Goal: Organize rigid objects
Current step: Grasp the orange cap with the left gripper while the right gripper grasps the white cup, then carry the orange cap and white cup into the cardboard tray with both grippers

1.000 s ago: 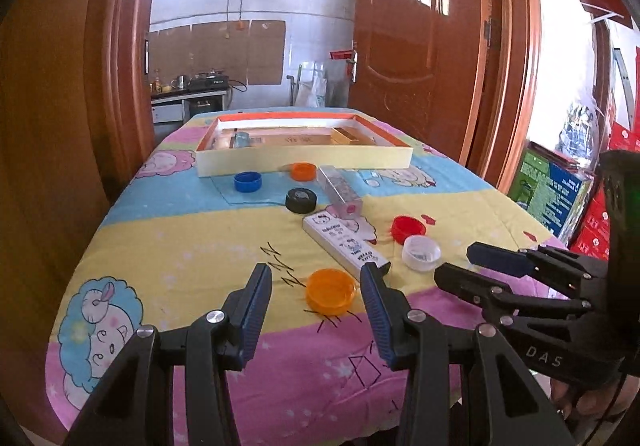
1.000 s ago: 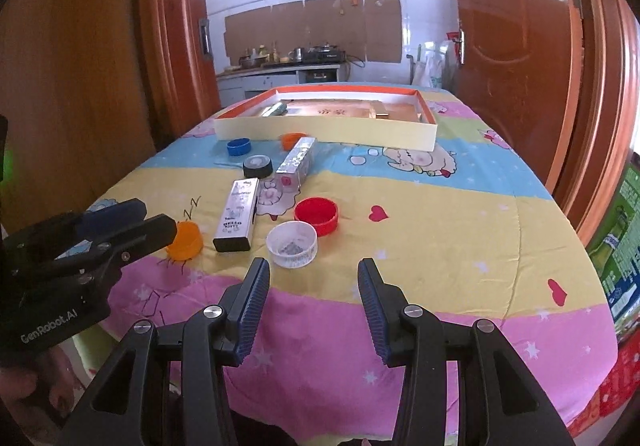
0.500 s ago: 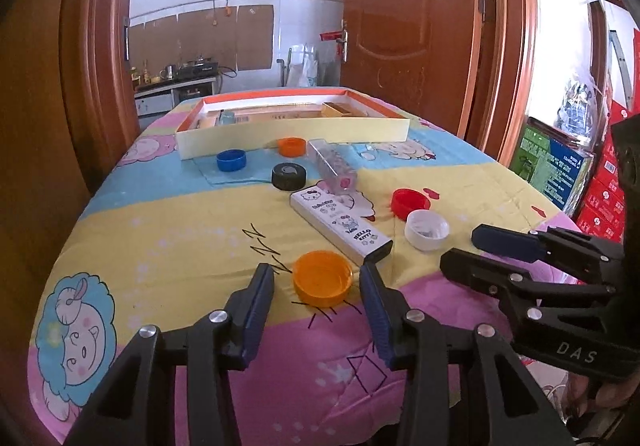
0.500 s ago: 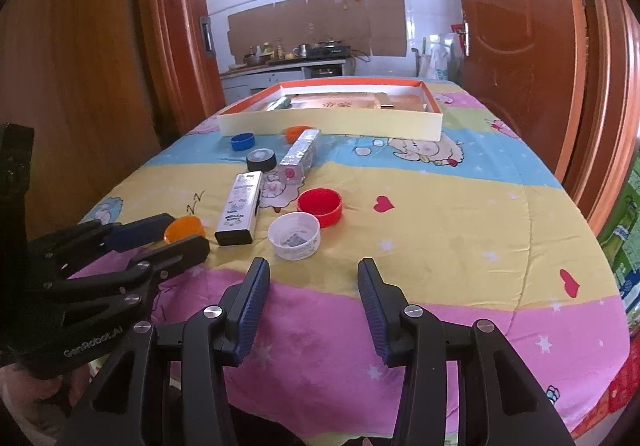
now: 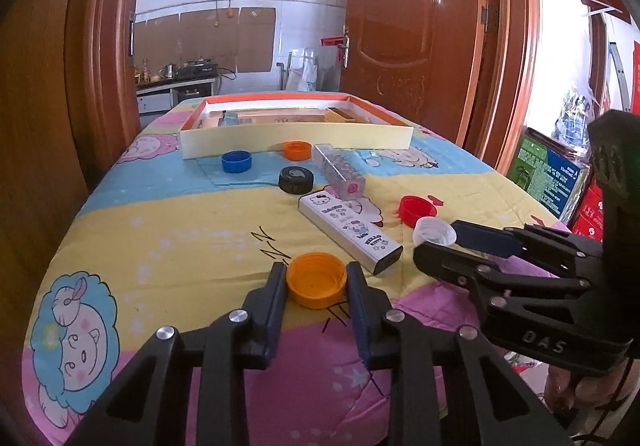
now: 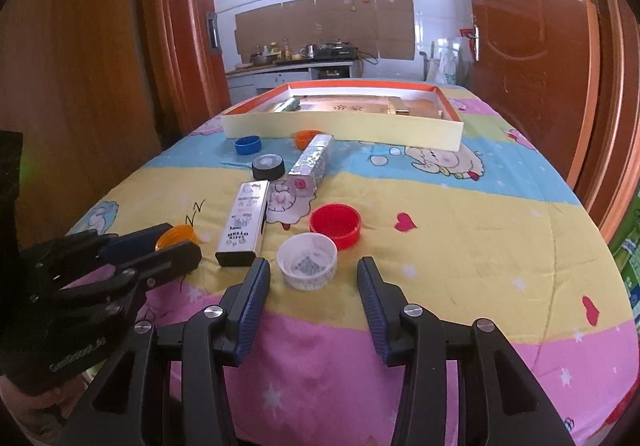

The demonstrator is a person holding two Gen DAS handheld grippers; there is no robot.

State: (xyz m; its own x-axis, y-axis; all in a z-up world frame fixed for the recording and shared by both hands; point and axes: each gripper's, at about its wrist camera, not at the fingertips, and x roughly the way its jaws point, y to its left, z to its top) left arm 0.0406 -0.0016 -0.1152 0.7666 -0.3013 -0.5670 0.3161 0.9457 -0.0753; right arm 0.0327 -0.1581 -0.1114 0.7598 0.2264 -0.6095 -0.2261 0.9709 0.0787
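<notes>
An orange cap (image 5: 316,280) lies open side up on the cartoon-print cloth near the table's front edge. My left gripper (image 5: 316,274) has its jaws closing, and both pads touch the cap's sides. In the right wrist view that gripper (image 6: 180,242) half hides the cap (image 6: 176,236). A white cap (image 6: 307,261) sits just ahead of my right gripper (image 6: 313,272), partly between the fingertips. The right jaws are closing, with gaps still showing on both sides of the cap. A red cap (image 6: 335,220) touches the white one behind it.
A white Hello Kitty box (image 5: 350,232) lies between the two near caps. Farther back are a clear box (image 5: 340,176), a black cap (image 5: 296,179), a blue cap (image 5: 237,161) and another orange cap (image 5: 297,150). A shallow cream tray (image 5: 296,136) holds items at the far end.
My left gripper came forward around the orange cap and its jaws narrowed onto it. My right gripper edged toward the white cap and narrowed a little.
</notes>
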